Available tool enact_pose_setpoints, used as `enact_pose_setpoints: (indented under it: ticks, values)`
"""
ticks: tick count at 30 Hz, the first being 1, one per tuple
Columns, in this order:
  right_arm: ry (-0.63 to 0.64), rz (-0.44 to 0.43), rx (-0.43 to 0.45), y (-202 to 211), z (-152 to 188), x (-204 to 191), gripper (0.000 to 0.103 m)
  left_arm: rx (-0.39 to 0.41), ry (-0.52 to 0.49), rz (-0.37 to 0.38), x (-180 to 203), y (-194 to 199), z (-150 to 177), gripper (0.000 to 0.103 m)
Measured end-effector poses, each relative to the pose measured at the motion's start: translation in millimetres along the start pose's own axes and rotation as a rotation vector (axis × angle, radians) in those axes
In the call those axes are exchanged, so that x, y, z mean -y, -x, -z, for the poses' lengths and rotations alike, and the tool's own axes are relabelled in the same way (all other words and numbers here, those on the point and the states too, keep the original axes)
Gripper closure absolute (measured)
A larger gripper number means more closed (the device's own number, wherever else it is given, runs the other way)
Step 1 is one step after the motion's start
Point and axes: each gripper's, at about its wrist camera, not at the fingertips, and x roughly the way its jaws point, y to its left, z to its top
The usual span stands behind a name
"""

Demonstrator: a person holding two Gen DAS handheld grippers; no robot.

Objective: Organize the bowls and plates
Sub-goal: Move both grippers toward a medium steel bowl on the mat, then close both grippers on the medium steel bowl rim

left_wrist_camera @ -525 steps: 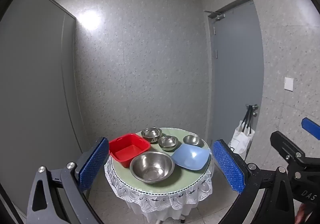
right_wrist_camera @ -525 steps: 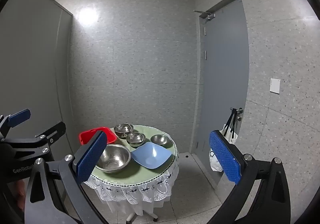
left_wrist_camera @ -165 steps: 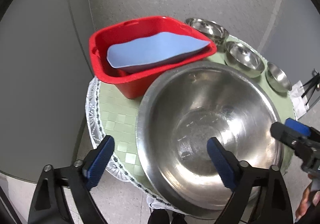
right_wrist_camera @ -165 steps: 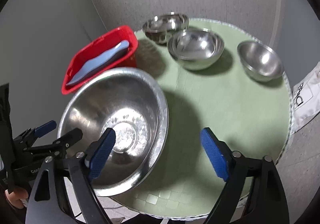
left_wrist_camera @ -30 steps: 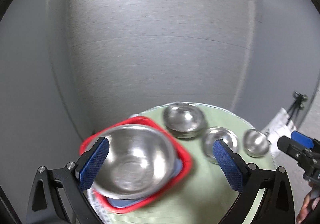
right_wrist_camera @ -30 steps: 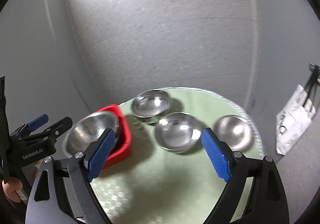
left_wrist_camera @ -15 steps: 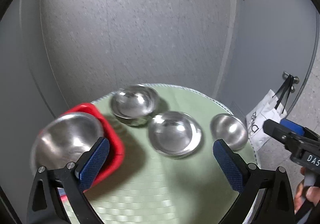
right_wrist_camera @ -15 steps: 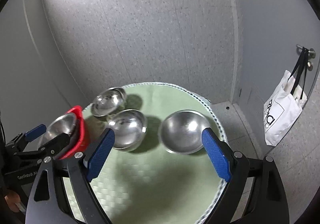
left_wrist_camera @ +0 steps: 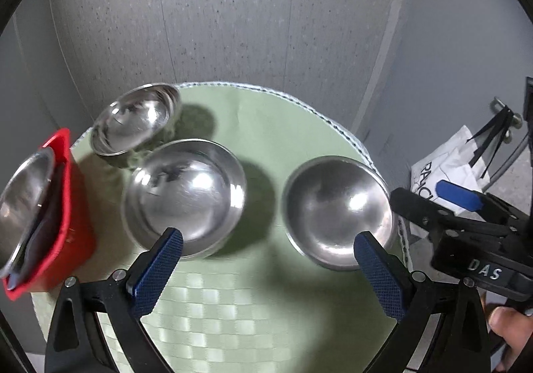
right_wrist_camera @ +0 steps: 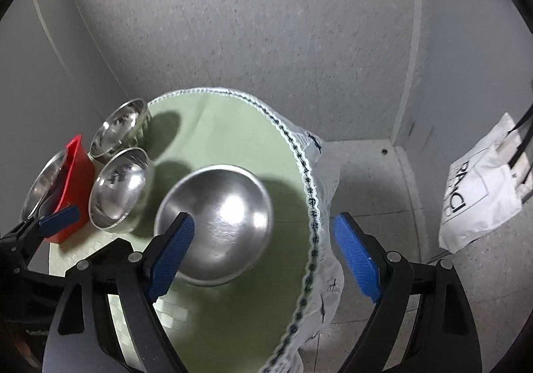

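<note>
1. Where the round table with green checked cloth [left_wrist_camera: 253, 303] stands, three round steel bowls sit: small bowl [left_wrist_camera: 336, 209] at 3 o'clock, middle bowl [left_wrist_camera: 183, 196] centre, far bowl [left_wrist_camera: 136, 123] at 10 o'clock.
2. Red plastic tub [left_wrist_camera: 63, 206], 9 o'clock, holds the large steel bowl [left_wrist_camera: 23, 203].
3. Left gripper [left_wrist_camera: 266, 273]: wide, empty.
4. Right gripper [right_wrist_camera: 263, 249]: wide, jaws closing slightly, small bowl [right_wrist_camera: 216, 219] below, untouched.

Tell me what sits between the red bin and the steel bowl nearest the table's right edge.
One steel bowl, the middle bowl, stands between the red bin and the rightmost bowl, clearest in the left wrist view.
</note>
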Motion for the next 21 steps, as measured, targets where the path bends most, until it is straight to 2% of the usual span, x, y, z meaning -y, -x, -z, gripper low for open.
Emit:
enact_pose_setpoints:
  ticks: [5,7,9,10,12,15,18,21]
  values:
    - [0.010,-0.033,-0.061,-26,-1,14,0.020,-0.075,0.053,0.012,13,-32,-5,0.015]
    - [0.011,-0.050,-0.080,-34,0,17,0.023,-0.081,0.063,-0.016,14,-44,-7,0.018]
    - [0.018,-0.073,-0.096,-40,0,18,0.029,-0.102,0.074,-0.012,13,-53,-11,0.026]
    - [0.023,-0.080,-0.105,-43,0,19,0.030,-0.123,0.088,-0.019,13,-57,-13,0.037]
    - [0.031,-0.100,-0.117,-48,0,19,0.036,-0.106,0.101,-0.017,15,-55,-18,0.037]
    - [0.033,-0.125,-0.138,-55,0,20,0.042,-0.086,0.058,-0.069,22,-55,-22,0.040]
    - [0.038,-0.145,-0.153,-62,0,19,0.047,-0.065,0.041,-0.073,29,-51,-27,0.039]
    - [0.042,-0.159,-0.152,-62,-1,17,0.048,-0.044,0.045,-0.036,33,-43,-28,0.038]
